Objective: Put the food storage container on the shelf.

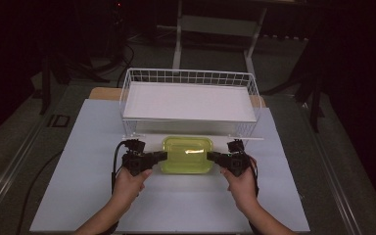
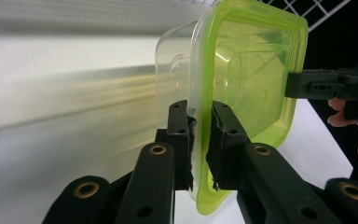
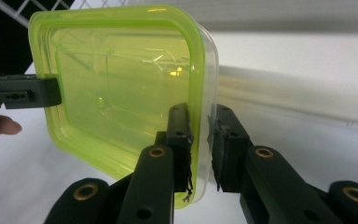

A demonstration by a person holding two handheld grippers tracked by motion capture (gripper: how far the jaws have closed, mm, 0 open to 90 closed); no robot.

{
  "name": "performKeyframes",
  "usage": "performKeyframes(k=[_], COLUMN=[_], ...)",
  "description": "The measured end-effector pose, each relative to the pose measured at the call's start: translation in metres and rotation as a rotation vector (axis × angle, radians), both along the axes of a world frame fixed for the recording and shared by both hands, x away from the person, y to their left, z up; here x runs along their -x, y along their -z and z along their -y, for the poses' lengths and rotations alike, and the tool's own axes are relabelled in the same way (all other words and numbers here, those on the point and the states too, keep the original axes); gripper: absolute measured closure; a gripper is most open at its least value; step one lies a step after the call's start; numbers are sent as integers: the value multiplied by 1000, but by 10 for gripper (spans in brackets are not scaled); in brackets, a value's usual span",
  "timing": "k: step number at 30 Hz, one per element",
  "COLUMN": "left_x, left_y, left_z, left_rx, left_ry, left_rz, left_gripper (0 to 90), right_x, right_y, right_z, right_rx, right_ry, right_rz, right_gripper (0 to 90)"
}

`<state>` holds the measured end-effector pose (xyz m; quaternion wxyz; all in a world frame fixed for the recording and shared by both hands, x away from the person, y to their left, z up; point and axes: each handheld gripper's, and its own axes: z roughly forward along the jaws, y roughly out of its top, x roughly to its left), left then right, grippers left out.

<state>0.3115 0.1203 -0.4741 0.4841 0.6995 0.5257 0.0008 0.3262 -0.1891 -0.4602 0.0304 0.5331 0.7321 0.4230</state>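
Note:
A clear plastic container with a yellow-green lid (image 1: 187,154) sits just in front of the wire basket, and a gripper grips each short end. My left gripper (image 1: 162,156) is shut on its left rim. In the left gripper view the jaws (image 2: 199,107) pinch the lid edge (image 2: 242,70), and the other gripper (image 2: 317,84) holds the far end. My right gripper (image 1: 210,156) is shut on the right rim. In the right gripper view the jaws (image 3: 201,109) clamp the lid (image 3: 121,88) and the clear lip. I cannot tell whether the container rests on the table.
A white wire basket (image 1: 188,77) with a flat white floor stands right behind the container, its front wall close to the grippers. The white tabletop (image 1: 176,205) extends toward the person. Dark floor, cables and a metal stand surround the table.

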Motion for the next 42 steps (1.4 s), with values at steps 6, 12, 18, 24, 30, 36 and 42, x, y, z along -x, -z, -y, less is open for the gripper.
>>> performKeyframes(k=[6, 12, 18, 24, 30, 36, 42], left_x=[-12, -29, -41, -50, -56, -59, -62], left_y=[1, 13, 21, 30, 37, 40, 42], left_z=[1, 2, 5, 7, 6, 6, 9], left_rx=[3, 5, -4, -19, 4, 28, -4], left_ry=[0, -23, -41, -36, -39, -61, -62], left_rz=[20, 0, 2, -17, -21, 0, 44], left_gripper=[804, 804, 803, 802, 795, 767, 717], right_x=[-12, -27, -39, -46, -48, -54, -57], right_y=[-2, 5, 16, 23, 26, 28, 31], right_z=[0, -5, -6, -8, -9, -8, -9], right_rx=[-3, 24, 25, 40, 44, 61, 47], right_ry=[31, 64, 95, 113, 139, 129, 131], right_rz=[3, -3, -19, -35, -51, 18, 33], right_gripper=[787, 787, 784, 784, 783, 764, 729])
